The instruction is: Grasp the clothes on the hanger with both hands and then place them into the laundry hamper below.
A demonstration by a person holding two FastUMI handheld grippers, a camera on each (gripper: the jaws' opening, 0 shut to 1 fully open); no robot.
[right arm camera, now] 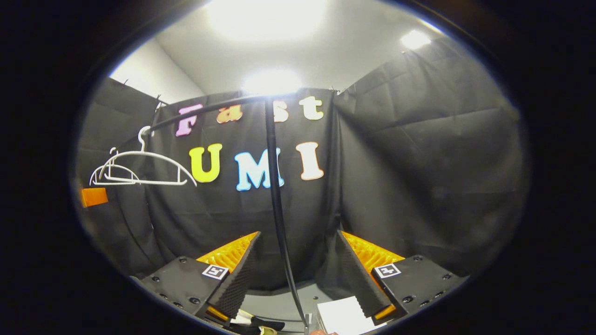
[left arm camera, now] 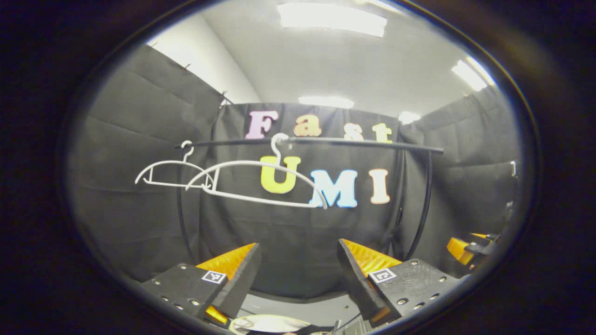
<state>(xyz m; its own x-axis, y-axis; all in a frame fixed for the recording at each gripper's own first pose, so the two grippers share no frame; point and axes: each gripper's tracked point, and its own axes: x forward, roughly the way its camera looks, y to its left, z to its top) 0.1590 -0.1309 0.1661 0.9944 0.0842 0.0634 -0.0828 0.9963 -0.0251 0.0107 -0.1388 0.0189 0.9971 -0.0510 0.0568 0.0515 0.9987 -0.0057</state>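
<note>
In the left gripper view, the left gripper point(left arm camera: 298, 274) sits closest, its 2 fingers spread wide apart with nothing between them. Beyond it, 2 bare white hangers point(left arm camera: 251, 179) hang side by side on a black rail point(left arm camera: 354, 142), with open air beneath them. In the right gripper view, the right gripper point(right arm camera: 295, 274) is likewise spread and holds nothing. The rail's upright post point(right arm camera: 275, 186) rises between its fingers, farther back. The clothes themselves cannot be made out.

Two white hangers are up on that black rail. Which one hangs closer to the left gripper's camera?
The larger-looking white plastic hanger, hooked near the rail's middle. It overlaps the front of the smaller-looking white hanger, which hangs at the rail's left end. Both are bare.
</note>
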